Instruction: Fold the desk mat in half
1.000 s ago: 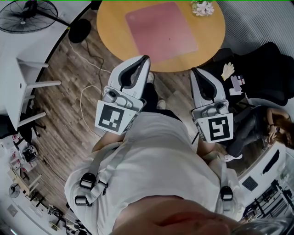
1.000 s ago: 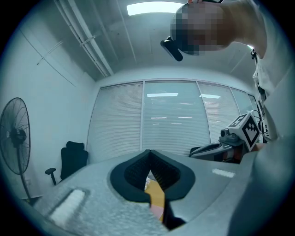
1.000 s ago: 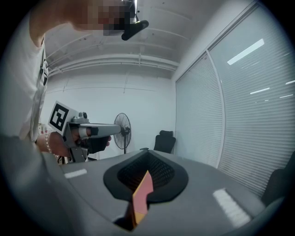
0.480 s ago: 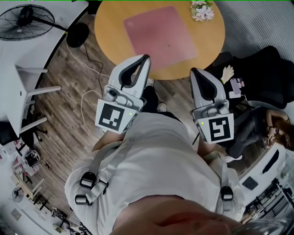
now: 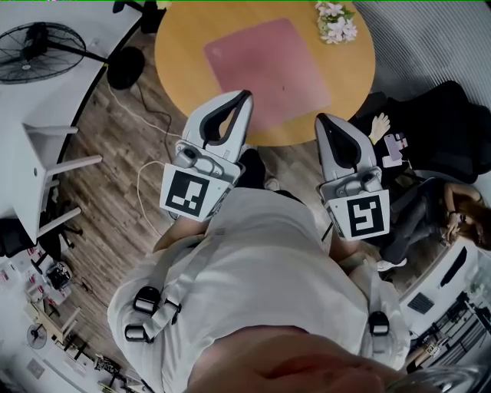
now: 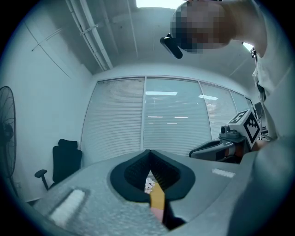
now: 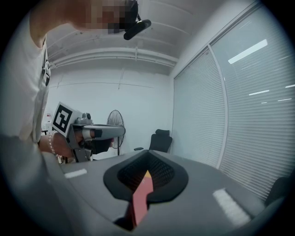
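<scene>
Wood-plank floor (image 5: 130,153) runs up to a round, pale wooden worktop (image 5: 184,46). Just short of that worktop's near rim, the left tongs (image 5: 244,95) and right tongs (image 5: 320,119) both point towards it, each pair pressed together and empty. Beyond them, flat on the worktop's middle, lies the dusty-pink, nearly square desk mat (image 5: 267,65), slightly askew and not yet folded. Its near corner meets the left tongs' tip, so that hand looks closer. White flowers (image 5: 335,21) sit at the worktop's far rim.

Left gripper (image 5: 245,95), right gripper (image 5: 320,118), jaws together.
</scene>
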Demonstrator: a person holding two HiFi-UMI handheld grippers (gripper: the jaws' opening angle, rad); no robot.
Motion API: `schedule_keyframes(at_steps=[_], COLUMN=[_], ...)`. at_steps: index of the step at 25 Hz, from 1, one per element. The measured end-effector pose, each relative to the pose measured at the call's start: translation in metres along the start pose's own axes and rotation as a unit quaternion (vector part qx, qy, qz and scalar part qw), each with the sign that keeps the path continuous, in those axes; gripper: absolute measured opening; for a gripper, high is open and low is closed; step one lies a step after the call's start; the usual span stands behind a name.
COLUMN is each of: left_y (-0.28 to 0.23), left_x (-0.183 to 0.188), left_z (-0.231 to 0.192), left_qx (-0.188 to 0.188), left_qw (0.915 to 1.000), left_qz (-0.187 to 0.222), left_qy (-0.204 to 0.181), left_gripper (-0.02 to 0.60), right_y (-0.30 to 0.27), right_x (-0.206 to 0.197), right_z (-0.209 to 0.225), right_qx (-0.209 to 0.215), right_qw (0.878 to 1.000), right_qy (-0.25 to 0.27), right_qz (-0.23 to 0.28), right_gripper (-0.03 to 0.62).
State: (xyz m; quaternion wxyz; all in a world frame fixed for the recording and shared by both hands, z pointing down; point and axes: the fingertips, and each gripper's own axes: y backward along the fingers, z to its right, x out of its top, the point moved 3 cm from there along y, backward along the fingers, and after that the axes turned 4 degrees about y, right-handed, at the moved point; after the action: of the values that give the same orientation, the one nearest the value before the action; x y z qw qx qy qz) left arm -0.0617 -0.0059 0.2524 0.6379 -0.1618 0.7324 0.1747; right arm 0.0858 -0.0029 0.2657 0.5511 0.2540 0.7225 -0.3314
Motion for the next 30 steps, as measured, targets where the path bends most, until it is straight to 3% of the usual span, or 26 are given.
schedule_keyframes(at_steps=[4, 8, 21, 26, 30], left_y=[-0.015, -0.026, -0.057, -0.067, -0.074], left_x=[0.007, -0.001, -0.005, -0.014, -0.019], left_z=[-0.019, -0.041, -0.109, -0.132, -0.146], left_qx=[-0.012, -0.011, -0.012, -0.012, -0.015], left_qw=[0.9997, 0.9999, 0.9998, 0.9994, 0.9991], left_qz=[0.022, -0.006, -0.019, -0.033, -0.039], left_qy=[-0.002, 0.004, 0.003, 0.007, 0.007], left_gripper=[0.005, 0.005, 0.005, 0.005, 0.005], right_y=[-0.022, -0.044, -0.116, -0.141, -0.153], right_x=[0.004, 0.004, 0.011, 0.023, 0.016], right_z=[0.006, 0.015, 0.031, 0.034, 0.039], right_qx=[-0.006, -0.011, -0.015, -0.010, -0.018], right_qw=[1.000, 1.000, 1.000, 1.000, 1.000], right_qy=[-0.004, 0.002, 0.001, 0.003, 0.005], right_qz=[-0.001, -0.005, -0.027, 0.016, -0.017], right_gripper=[0.005, 0.005, 0.005, 0.005, 0.005])
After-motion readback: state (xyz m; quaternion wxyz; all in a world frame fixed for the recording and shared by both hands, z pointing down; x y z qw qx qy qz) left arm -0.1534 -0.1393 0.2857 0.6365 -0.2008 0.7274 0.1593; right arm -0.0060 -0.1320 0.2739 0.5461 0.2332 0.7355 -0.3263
